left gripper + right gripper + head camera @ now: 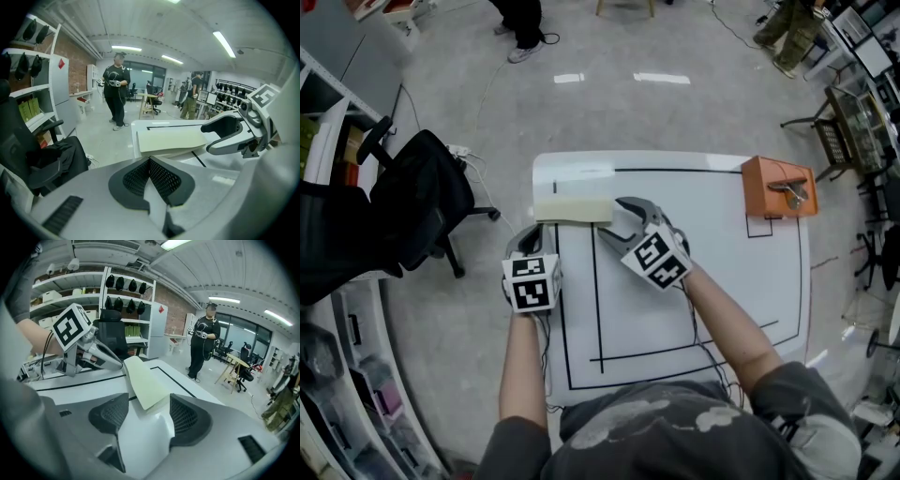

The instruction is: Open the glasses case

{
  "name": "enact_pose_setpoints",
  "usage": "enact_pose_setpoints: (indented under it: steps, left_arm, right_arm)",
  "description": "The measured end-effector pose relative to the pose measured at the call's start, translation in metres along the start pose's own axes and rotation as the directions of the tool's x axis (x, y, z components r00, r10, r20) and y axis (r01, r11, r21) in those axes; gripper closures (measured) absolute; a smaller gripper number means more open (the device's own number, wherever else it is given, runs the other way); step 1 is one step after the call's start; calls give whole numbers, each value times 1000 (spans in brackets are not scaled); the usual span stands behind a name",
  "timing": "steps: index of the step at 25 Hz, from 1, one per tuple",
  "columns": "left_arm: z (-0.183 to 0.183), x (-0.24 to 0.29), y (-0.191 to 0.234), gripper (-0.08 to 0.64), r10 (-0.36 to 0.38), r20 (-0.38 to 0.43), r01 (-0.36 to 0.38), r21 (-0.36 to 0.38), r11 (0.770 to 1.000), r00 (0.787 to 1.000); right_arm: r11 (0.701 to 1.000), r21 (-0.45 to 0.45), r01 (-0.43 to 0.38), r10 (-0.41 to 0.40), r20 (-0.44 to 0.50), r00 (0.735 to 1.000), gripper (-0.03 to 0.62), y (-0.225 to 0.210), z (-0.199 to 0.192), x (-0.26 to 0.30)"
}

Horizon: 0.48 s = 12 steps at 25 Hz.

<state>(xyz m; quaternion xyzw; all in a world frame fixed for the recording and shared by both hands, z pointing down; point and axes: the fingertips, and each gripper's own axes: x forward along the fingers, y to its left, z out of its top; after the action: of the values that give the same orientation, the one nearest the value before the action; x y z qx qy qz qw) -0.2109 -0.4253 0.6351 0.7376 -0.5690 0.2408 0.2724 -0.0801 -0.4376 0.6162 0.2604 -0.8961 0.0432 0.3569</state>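
A closed cream glasses case [572,210] lies on the white table [722,272] near its far left corner. My right gripper [615,217] is at the case's right end, and in the right gripper view its jaws stand open [149,403] with the near end of the case [140,380] between them, the pads not pressing. My left gripper [530,234] hangs just in front of the case's left end. Its pads [150,161] meet with nothing between them, and the case [171,139] lies just ahead.
An orange box [778,187] with a metal latch stands at the table's far right corner. Black lines mark the tabletop. A black office chair [422,202] stands on the floor to the left, beside shelving. People stand further off in the room.
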Motion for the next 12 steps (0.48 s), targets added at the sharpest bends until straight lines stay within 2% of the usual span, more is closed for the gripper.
enact_pose_setpoints:
  steps: [4,7,12]
  left_arm:
    - [-3,1,1,558,-1,-17,1,4,1000,1000]
    - [-2,1,0,558,-2,-17,2,5,1000,1000]
    - [4,-1,-2,558,-11,4,11,4,1000,1000]
  right_arm:
    - [997,-68,35,-39,-59,997,335,-3,-10,8]
    - [997,-60,53,-56,-42,998,382,-6,-6,7]
    - [996,-65,66,-68,-33,997,384,-7,-1,4]
